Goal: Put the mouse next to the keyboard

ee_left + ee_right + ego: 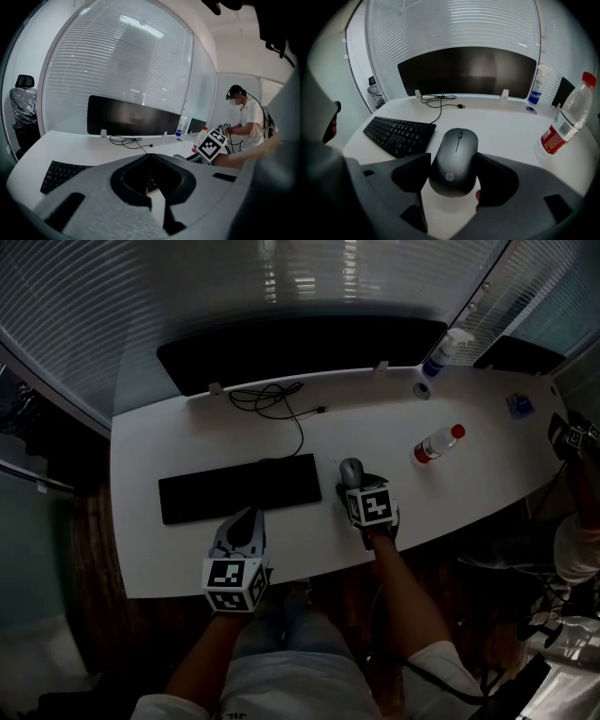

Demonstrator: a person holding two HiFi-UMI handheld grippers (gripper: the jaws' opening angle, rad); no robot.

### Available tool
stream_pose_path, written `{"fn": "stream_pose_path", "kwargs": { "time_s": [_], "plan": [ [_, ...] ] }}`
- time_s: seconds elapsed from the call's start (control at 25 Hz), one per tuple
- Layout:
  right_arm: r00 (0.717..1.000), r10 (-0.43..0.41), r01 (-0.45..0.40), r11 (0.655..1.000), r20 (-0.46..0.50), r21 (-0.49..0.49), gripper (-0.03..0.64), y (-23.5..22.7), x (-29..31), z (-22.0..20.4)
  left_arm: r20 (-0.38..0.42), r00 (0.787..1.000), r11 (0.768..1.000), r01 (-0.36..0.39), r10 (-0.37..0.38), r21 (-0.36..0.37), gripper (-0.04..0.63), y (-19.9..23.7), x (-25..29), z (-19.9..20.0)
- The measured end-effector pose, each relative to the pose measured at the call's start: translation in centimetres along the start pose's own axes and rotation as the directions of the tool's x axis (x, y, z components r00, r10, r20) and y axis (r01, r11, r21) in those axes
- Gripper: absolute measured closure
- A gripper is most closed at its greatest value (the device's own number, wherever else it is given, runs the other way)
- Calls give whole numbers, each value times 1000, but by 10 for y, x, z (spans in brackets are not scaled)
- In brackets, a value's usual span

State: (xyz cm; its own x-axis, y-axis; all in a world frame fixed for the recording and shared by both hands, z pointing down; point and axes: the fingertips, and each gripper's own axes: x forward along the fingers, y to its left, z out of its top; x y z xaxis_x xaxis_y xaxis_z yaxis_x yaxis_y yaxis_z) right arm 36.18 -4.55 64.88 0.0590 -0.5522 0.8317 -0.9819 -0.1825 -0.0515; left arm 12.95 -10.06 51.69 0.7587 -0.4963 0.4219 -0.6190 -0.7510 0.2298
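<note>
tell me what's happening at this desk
A person is working with a handheld gripper in each hand at a white desk. The right gripper has its jaws closed on the sides of a black mouse, just right of the black keyboard. Whether the mouse is lifted or resting on the desk is unclear. The left gripper is shut and empty, near the desk's front edge by the keyboard. A water bottle lies further right.
</note>
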Motion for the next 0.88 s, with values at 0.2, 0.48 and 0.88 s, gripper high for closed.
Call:
{"fn": "stream_pose_path", "kwargs": {
  "time_s": [0.2,0.48,0.88],
  "plan": [
    [1000,4,-4,1000,-25,6,311,-9,19,-10,-20,1000,1000,-22,22,0,591,6,2,-9],
    [999,1,-1,1000,-51,2,311,-15,31,-24,-17,999,1000,-28,28,0,591,8,7,-7],
    [997,7,-7,1000,-71,-4,311,-16,41,-30,-19,1000,1000,-11,10,-2,591,4,15,-11]
  ]
}}
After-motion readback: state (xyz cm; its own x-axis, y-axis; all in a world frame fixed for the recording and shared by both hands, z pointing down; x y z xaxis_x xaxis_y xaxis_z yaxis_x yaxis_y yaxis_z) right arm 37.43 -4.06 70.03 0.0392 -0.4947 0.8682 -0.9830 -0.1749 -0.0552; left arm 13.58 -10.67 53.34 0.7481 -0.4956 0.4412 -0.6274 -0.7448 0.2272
